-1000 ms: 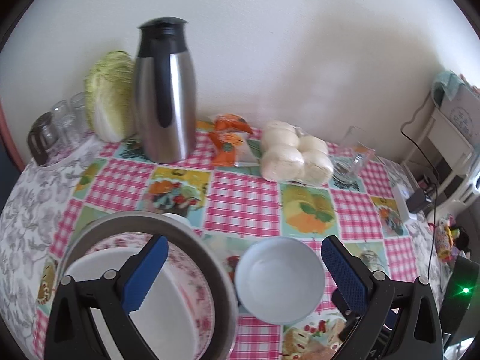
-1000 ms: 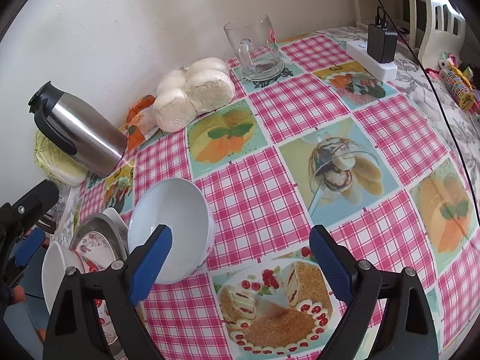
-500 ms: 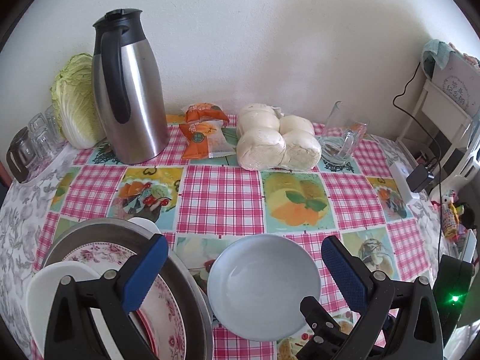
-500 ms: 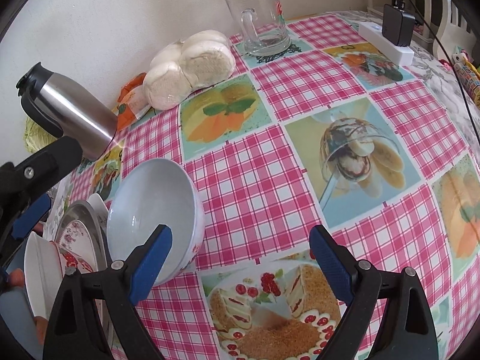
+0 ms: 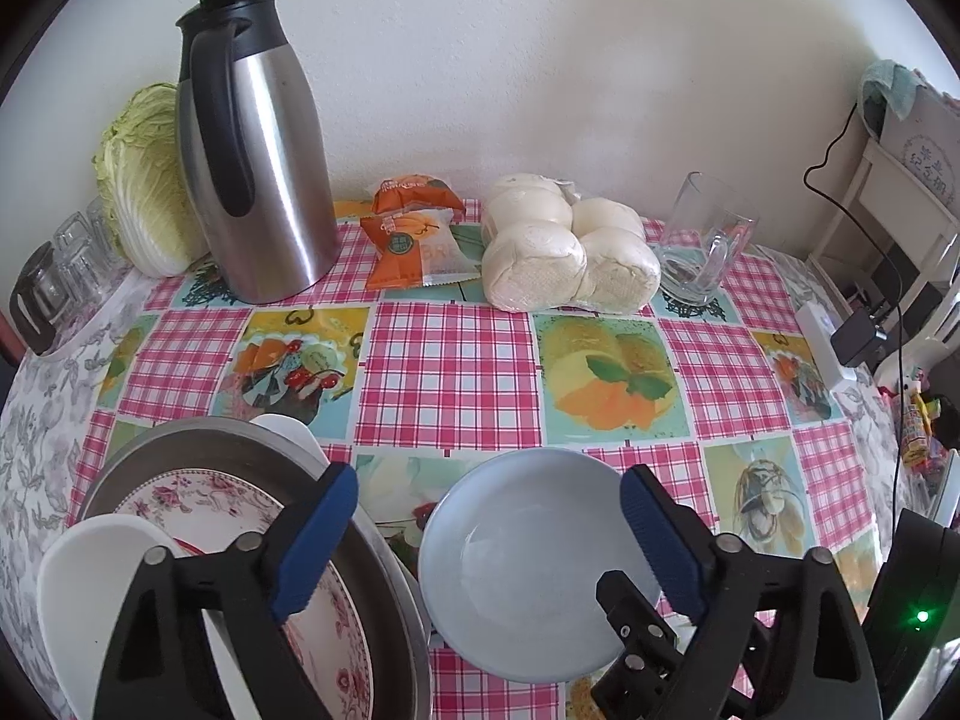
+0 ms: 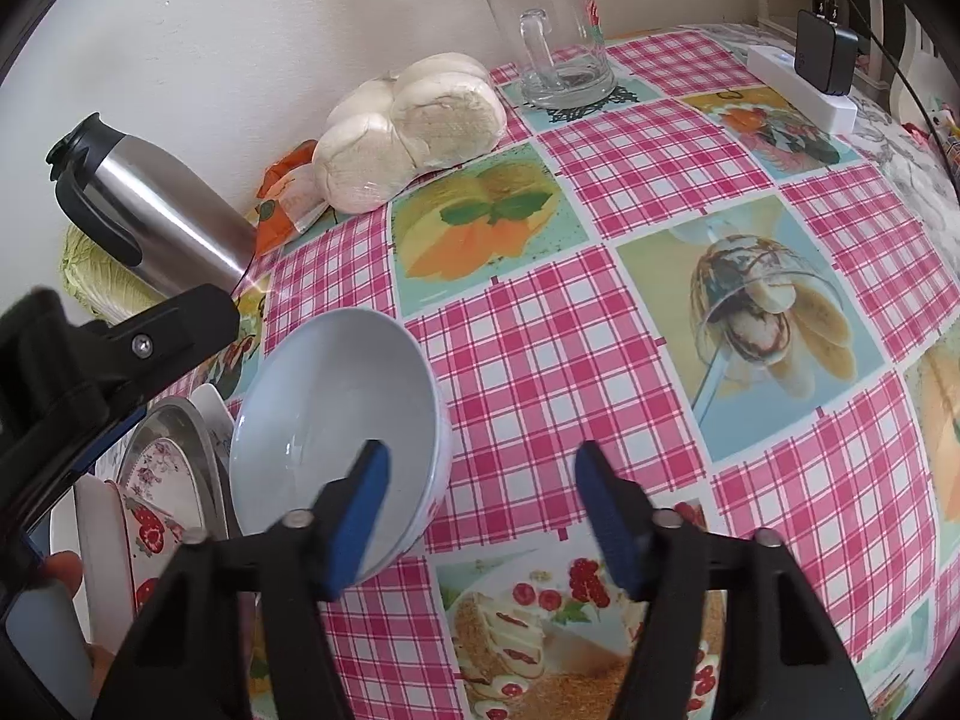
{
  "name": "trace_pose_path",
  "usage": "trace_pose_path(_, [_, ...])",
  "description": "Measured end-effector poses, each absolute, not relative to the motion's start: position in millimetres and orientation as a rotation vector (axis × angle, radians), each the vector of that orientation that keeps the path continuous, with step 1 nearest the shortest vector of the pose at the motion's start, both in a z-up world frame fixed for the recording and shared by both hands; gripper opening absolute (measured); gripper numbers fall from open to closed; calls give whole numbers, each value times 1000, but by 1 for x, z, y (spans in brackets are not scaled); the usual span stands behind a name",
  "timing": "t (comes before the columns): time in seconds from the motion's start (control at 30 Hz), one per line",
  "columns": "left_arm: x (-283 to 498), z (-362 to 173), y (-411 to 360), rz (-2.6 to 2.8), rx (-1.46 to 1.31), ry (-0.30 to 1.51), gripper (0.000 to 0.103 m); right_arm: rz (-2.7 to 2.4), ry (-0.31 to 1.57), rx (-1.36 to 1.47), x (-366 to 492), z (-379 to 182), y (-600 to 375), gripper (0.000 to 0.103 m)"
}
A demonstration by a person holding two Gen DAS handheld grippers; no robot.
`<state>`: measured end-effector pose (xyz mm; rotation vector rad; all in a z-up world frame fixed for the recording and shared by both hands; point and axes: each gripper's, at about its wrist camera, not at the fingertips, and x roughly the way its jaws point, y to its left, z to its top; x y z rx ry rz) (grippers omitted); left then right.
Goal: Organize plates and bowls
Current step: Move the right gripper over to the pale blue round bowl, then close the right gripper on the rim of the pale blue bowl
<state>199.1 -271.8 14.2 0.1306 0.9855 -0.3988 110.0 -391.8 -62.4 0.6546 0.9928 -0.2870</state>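
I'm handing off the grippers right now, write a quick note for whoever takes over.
Left gripper: open, jaws just been closing a little, holding nothing; it spans the gap between the metal basin and the pale bowl.
Right gripper: open, jaws just been closing, with the pale bowl's near rim between them, pads not yet pressing.
The floral plate and a white dish sit in the basin.
Done: nothing gripped yet.
Left: grip the bowl and stack it with the rest.

Floral plate [image 5: 336, 654] and white dish [image 5: 90, 588] partly behind tool arms, cut by lower edge
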Motion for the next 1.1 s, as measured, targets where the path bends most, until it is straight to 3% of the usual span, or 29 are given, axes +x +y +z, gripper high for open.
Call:
trace_pose_path(0.13, [199, 13, -271, -386, 144, 980, 86, -246, 977, 689, 110, -63, -390, 26])
trace_pose_path(0.23, [199, 13, -270, -378, 153, 978, 83, -232, 957, 667, 111, -56, -386, 12])
trace_pose_path(0.5, [197, 13, -272, -375, 179, 976, 77, -258, 936, 674, 104, -50, -399, 6])
trace_pose_path(0.97, [192, -17, -296, -457, 196, 1098, 41, -291, 933, 720, 92, -52, -425, 6])
trace_pose_path(1.1, [191, -28, -299, -465, 209, 1126, 35, -292, 940, 720, 92, -57, -424, 6])
